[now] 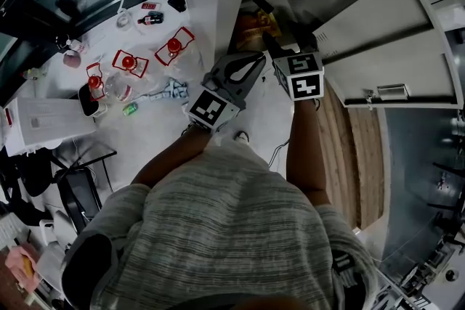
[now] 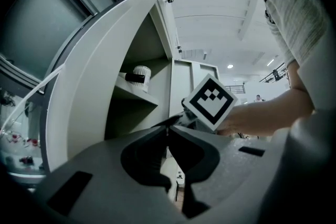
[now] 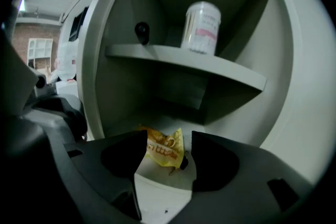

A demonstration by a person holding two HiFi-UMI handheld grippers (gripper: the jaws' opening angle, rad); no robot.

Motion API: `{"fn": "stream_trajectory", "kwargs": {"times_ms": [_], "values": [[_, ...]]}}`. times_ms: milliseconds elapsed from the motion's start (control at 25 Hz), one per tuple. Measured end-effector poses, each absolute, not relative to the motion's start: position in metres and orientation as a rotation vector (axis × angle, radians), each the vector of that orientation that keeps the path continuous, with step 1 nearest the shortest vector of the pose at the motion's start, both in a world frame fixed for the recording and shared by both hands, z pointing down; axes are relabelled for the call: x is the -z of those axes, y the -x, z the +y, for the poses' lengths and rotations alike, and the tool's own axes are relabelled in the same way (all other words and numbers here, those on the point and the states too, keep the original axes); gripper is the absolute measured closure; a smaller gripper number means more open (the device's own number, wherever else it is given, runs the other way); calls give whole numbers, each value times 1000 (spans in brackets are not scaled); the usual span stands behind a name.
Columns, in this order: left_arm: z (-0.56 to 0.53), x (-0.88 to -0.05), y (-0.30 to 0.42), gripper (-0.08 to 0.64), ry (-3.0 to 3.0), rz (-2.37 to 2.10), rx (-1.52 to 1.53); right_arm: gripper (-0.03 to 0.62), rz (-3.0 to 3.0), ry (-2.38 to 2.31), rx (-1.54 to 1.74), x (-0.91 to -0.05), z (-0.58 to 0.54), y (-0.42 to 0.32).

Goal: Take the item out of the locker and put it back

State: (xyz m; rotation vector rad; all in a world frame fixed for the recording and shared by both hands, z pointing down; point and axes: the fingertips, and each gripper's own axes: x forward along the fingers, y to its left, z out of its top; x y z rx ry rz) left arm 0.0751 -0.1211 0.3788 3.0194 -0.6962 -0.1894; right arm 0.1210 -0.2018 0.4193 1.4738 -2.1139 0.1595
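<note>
A yellow snack packet (image 3: 164,148) lies on the floor of the open locker's lower compartment (image 1: 254,24). My right gripper (image 3: 169,136) hovers just in front of it, its jaws standing wide apart. The packet shows through the gap, and neither jaw touches it. In the head view the right gripper (image 1: 272,42) reaches into the locker mouth. My left gripper (image 2: 168,128) hangs beside it outside the locker (image 1: 256,59), shut with nothing in it. A white jar of cotton swabs (image 3: 201,27) stands on the upper shelf (image 3: 184,57).
The locker door (image 1: 385,47) swings open to the right. Left of the locker, the floor holds several red-lidded glass jars (image 1: 131,62), a small bottle (image 1: 151,19) and a white box (image 1: 43,123). A black peg (image 3: 142,30) sticks out of the locker's back wall.
</note>
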Motion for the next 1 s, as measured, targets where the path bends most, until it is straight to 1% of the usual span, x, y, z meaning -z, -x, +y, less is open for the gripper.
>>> {"fn": "stream_trajectory", "kwargs": {"times_ms": [240,440,680,720,840,1000], "values": [[-118,-376,-80,543,-3025,-681,192,336,-2387,-1526,-122,-365,-190,-105],[-117,-375,-82,543,-3034,-666,190,336,-2608,-1535,-11,-318,-179,-92],[-116,-373,-86,543,-3049,-654,191,338,-2692,-1480,117,-296,-180,-75],[-116,-373,-86,542,-3050,-653,189,344,-2695,-1476,129,-294,-182,-73],[-116,-371,-85,543,-3051,-653,190,394,-2704,-1462,162,-289,-186,-68],[-117,-368,-83,543,-3056,-661,197,411,-2708,-1433,182,-288,-193,-62]]}}
